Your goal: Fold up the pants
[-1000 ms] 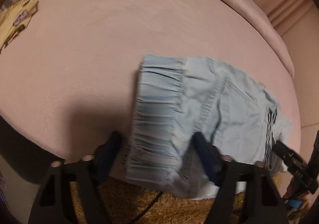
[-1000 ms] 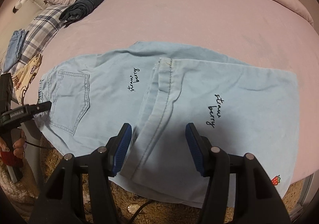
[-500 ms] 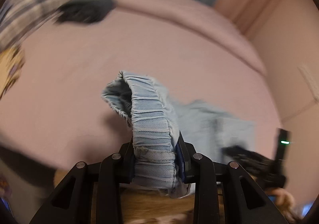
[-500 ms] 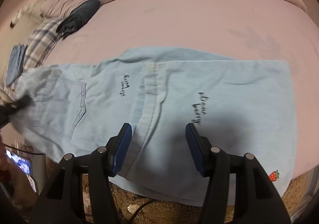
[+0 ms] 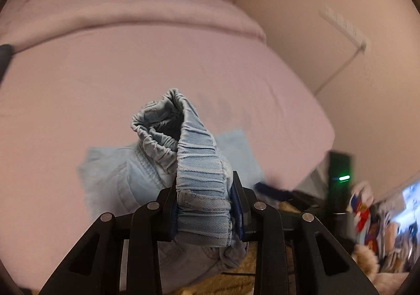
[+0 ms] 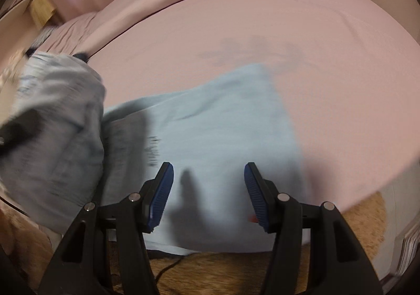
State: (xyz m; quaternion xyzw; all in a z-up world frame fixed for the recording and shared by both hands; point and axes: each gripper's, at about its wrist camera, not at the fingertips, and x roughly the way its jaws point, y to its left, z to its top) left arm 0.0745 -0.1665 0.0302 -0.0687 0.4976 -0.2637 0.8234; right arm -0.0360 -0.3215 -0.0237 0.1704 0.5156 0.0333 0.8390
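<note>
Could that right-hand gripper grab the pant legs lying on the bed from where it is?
Probably yes: the right gripper hangs open right above the flat pant legs, nothing between. The left gripper holds the waistband off to one side.

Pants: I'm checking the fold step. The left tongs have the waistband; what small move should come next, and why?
Probably carry the waistband on across toward the leg ends and lower it there. The left tongs are clamped on it, lifted off the bed, while the legs lie flat under the open right tongs.
</note>
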